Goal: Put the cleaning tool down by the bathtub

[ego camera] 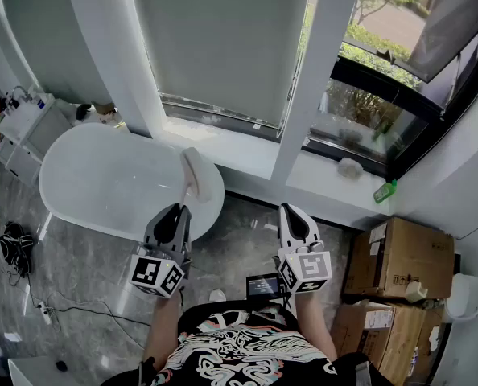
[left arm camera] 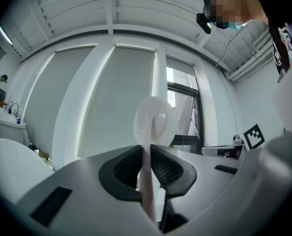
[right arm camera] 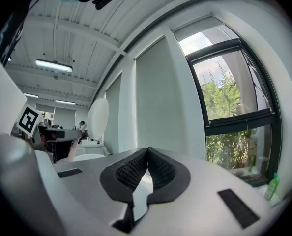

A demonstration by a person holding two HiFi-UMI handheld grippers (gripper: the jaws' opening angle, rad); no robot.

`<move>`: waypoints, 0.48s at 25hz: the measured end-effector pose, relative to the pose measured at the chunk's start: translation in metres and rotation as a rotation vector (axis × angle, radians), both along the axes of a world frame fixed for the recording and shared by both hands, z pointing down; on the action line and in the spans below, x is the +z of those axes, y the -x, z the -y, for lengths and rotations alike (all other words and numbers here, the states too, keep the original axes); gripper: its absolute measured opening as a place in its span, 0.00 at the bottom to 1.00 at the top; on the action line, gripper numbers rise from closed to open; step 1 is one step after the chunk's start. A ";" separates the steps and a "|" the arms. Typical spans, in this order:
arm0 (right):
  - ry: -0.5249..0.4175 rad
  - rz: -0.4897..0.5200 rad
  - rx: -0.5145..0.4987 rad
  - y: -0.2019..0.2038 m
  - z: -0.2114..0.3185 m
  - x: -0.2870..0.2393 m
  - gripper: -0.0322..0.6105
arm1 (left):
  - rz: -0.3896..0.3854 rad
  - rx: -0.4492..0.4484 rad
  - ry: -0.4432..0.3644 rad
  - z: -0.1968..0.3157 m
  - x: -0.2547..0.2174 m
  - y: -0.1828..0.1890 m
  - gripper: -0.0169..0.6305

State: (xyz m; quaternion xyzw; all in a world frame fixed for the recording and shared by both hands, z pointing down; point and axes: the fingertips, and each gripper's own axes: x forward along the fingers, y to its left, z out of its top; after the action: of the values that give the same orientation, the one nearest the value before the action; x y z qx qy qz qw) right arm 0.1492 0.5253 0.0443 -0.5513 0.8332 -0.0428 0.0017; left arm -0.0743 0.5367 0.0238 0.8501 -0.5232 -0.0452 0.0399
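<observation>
Left gripper (ego camera: 177, 209) clamps the cleaning tool (ego camera: 192, 171) upright; best lowered gently beside the bathtub (ego camera: 110, 179) before release. Right gripper (ego camera: 294, 212) closed, empty.

The left tongs (ego camera: 179, 208) clamp the cleaning tool (ego camera: 192, 170); right tongs (ego camera: 290, 210) closed, empty.

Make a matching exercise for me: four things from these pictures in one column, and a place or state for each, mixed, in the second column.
1 left tool
2 right tool
3 bathtub
4 green bottle

a on the windowsill
b shut, empty
c shut on the cleaning brush
d on the floor

Pairs: 1c, 2b, 3d, 4a.
</observation>
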 end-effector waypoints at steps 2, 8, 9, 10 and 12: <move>-0.005 0.017 -0.008 0.001 -0.001 -0.002 0.09 | -0.002 0.002 -0.005 0.000 -0.002 -0.001 0.12; -0.013 0.044 -0.027 0.001 -0.008 -0.004 0.09 | 0.010 0.013 -0.015 -0.010 -0.006 -0.007 0.12; -0.016 0.045 -0.032 0.001 -0.010 -0.004 0.09 | 0.006 0.011 -0.015 -0.012 -0.005 -0.008 0.12; -0.019 0.047 -0.037 0.001 -0.011 -0.004 0.09 | 0.003 0.010 -0.016 -0.013 -0.004 -0.009 0.12; -0.022 0.057 -0.045 -0.002 -0.011 -0.004 0.09 | -0.003 0.007 -0.017 -0.014 -0.002 -0.010 0.12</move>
State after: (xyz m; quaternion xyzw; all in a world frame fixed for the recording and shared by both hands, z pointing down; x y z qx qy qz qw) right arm 0.1508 0.5368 0.0407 -0.5311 0.8453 -0.0494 0.0303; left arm -0.0638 0.5511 0.0219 0.8520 -0.5199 -0.0507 0.0335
